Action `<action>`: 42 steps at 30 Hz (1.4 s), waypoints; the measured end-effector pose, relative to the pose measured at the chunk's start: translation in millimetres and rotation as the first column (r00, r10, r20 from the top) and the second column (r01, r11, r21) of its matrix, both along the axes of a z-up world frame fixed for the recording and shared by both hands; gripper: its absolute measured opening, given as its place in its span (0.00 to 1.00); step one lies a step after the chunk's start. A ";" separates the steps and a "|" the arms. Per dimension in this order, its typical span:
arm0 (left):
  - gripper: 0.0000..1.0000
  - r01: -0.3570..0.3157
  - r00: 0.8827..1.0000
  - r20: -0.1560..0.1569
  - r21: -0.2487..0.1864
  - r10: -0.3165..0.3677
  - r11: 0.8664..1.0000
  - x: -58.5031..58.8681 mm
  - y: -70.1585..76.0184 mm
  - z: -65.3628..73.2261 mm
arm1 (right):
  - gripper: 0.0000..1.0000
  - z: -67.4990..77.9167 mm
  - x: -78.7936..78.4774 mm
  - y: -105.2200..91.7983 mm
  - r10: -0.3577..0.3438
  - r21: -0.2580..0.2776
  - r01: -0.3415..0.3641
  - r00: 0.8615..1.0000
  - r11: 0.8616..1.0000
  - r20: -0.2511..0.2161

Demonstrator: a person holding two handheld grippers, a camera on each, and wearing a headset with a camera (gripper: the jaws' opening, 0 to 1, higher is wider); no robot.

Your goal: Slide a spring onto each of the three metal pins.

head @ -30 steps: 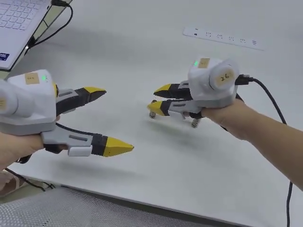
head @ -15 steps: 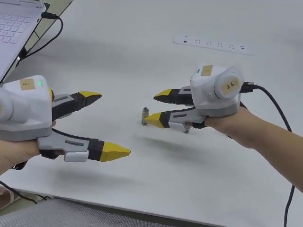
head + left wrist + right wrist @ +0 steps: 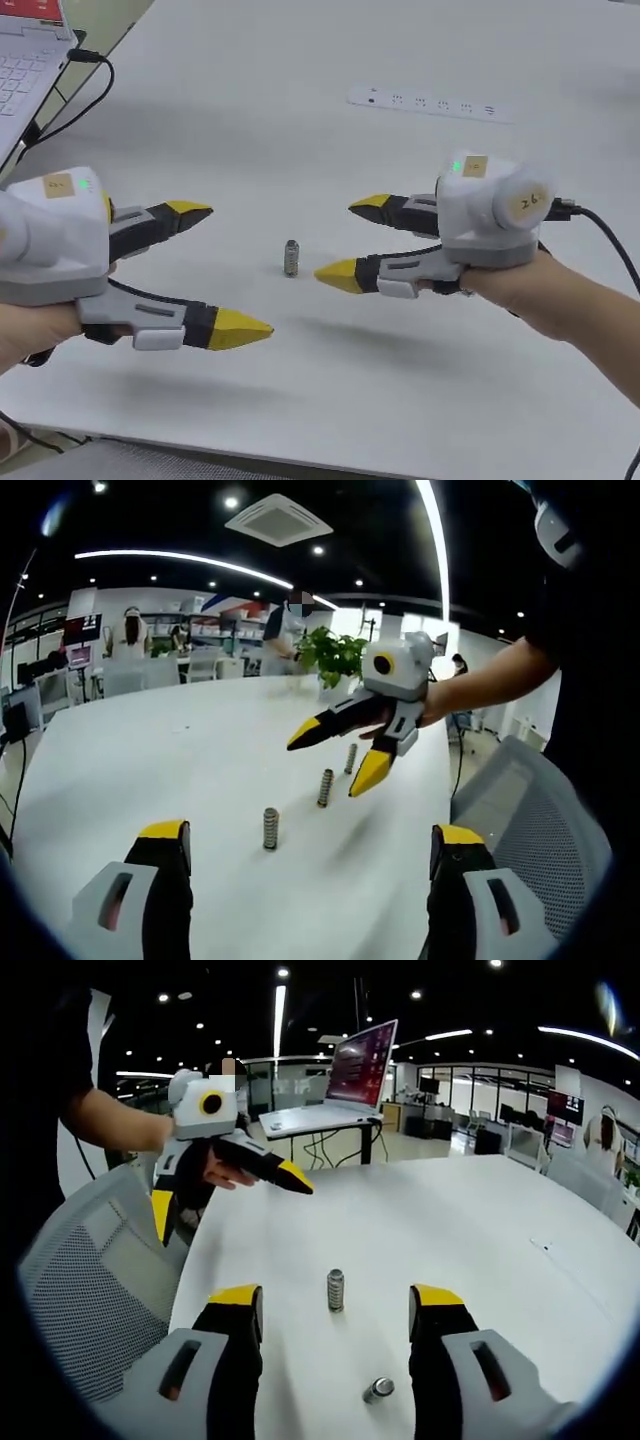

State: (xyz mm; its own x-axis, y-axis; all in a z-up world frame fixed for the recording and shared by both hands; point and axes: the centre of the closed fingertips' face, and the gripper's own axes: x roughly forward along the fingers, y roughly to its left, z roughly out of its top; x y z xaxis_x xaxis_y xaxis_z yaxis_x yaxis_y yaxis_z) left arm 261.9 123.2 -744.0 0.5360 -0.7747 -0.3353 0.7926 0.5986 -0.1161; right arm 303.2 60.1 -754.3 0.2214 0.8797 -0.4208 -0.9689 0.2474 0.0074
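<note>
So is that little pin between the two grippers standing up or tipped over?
Upright: the pin stands on end on the table.

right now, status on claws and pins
Left claw open, empty. Right claw open, empty. Three pins upright on table, each looks sprung. Nothing between claws and pins.

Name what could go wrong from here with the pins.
1. The right hand-held gripper hovers open close by the middle pin and far pin; a low sweep may topple them.
2. The near pin stands free on the table; a nudge from the left hand-held gripper could knock it over.
</note>
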 end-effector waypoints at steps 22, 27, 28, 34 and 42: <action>0.98 0.039 0.999 0.027 0.002 -0.039 0.999 8.1 -21.1 8.1 | 0.98 11.4 -1.3 -68.5 -0.171 0.060 0.171 0.985 0.983 -0.013; 0.98 0.034 0.999 0.031 0.000 -0.034 0.999 6.7 -21.0 9.2 | 0.99 12.8 -2.4 -91.0 -0.214 0.073 0.215 0.977 0.974 -0.020; 0.98 0.033 0.999 0.031 0.000 -0.033 0.999 6.1 -20.8 9.4 | 0.99 13.4 -3.6 -97.1 -0.225 0.076 0.226 0.974 0.971 -0.021; 0.98 0.026 0.999 0.035 -0.003 -0.026 1.000 4.6 -19.7 12.2 | 0.99 13.2 -8.2 -126.4 -0.266 0.077 0.268 0.963 0.960 -0.034; 0.98 0.019 0.999 0.034 -0.003 -0.019 1.000 1.4 -18.5 14.2 | 0.99 7.9 -14.7 -155.9 -0.341 0.075 0.344 0.939 0.936 -0.052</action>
State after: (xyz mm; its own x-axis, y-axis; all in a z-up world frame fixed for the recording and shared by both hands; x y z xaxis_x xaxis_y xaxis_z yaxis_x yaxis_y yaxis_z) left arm 263.4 104.7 -729.8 0.5324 -0.7858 -0.3148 0.8072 0.5832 -0.0907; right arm 288.5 -95.9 -746.4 0.5008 0.7849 -0.3648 -0.8241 0.5613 0.0762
